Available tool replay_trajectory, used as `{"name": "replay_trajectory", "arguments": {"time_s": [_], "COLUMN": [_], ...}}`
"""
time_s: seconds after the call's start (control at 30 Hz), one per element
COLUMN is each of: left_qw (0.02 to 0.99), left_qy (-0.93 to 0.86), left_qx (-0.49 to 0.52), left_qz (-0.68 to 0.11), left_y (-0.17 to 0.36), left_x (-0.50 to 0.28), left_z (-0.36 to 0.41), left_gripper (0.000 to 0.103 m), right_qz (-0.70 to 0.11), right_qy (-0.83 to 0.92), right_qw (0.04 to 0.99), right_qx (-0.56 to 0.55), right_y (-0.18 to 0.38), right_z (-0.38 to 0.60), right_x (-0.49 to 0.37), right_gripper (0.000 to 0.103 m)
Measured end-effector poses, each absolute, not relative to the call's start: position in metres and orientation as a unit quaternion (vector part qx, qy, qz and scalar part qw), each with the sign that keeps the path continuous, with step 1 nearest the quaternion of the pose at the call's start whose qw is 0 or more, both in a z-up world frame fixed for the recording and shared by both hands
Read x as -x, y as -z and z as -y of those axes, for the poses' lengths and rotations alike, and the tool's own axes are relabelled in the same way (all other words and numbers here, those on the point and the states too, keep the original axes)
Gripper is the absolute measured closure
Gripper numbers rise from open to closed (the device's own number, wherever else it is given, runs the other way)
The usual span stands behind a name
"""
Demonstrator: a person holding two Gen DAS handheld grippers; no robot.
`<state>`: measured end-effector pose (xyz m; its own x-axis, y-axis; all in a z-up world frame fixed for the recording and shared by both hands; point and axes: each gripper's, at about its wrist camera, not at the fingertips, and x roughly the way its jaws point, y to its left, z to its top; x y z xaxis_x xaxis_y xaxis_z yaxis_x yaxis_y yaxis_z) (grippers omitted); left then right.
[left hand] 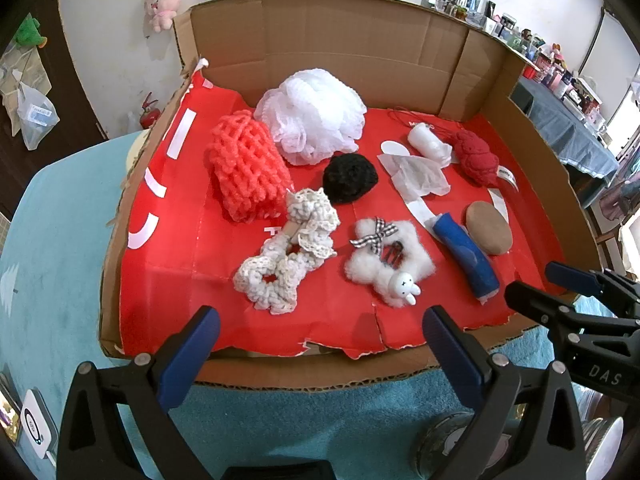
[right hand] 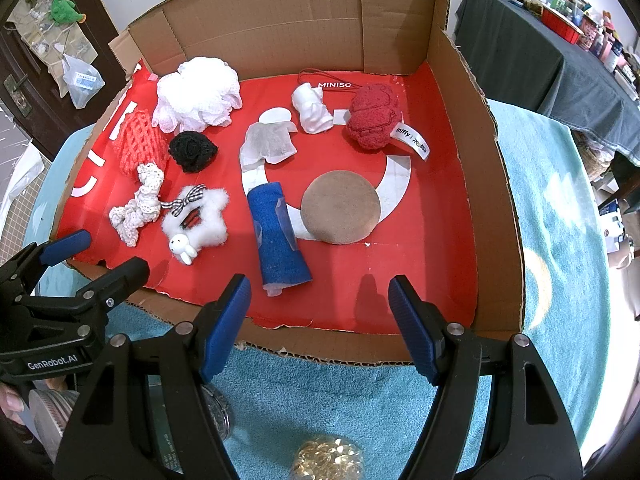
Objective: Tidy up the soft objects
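Note:
A low cardboard box (left hand: 340,48) lined with red paper holds the soft items. On the left lie a white mesh pouf (left hand: 312,116), a coral net (left hand: 244,168), a black knit ball (left hand: 350,178), a cream lace scrunchie (left hand: 288,252) and a fluffy white bunny clip (left hand: 384,260). To the right are a blue rolled cloth (right hand: 276,236), a brown round pad (right hand: 340,208), a red plush (right hand: 372,116), a white roll (right hand: 312,110) and a gauze sheet (right hand: 268,142). My left gripper (left hand: 320,332) and right gripper (right hand: 320,292) hover open over the box's front edge, both empty.
The box rests on a teal fluffy mat (right hand: 560,208). A jar of gold pieces (right hand: 328,460) and a metal lid (right hand: 44,412) sit below the grippers. A dark-covered table (right hand: 532,48) crowded with small items stands at the right. A door with hanging bags (right hand: 60,48) is at the left.

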<state>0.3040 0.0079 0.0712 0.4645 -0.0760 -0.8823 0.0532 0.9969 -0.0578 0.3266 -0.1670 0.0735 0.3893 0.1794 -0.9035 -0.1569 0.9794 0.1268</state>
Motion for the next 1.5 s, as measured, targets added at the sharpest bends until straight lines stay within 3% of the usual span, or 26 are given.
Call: {"name": "replay_trajectory", "arguments": {"time_s": [0.77, 1.03, 1.27, 1.4, 1.5], "left_qw": [0.857, 0.887, 0.924, 0.937, 0.942], "left_qy": [0.046, 0.016, 0.017, 0.038, 0.058], "left_qx": [0.021, 0.038, 0.044, 0.038, 0.038], "left_qz": [-0.512, -0.460, -0.379, -0.344, -0.328], "left_y": [-0.072, -0.104, -0.147, -0.149, -0.139], "left_x": [-0.302, -0.278, -0.209, -0.155, -0.122], "left_z": [-0.011, -0.027, -0.034, -0.027, -0.019], "left_gripper": [0.000, 0.000, 0.000, 0.000, 0.000], "right_qz": [-0.543, -0.508, -0.427, -0.379, -0.352], "right_qy": [-0.102, -0.112, -0.100, -0.099, -0.091], "right_qw": [0.833, 0.853, 0.899, 0.920, 0.931], "right_qx": [-0.011, -0.030, 0.004, -0.007, -0.001], "right_y": [-0.073, -0.104, -0.158, -0.165, -0.158], "right_z": [0.167, 0.182, 0.191, 0.199, 0.197], "right_x": [-0.326, -0.310, -0.236, -0.179, -0.138], "right_gripper": [0.033, 0.033, 0.032, 0.016, 0.015]}}
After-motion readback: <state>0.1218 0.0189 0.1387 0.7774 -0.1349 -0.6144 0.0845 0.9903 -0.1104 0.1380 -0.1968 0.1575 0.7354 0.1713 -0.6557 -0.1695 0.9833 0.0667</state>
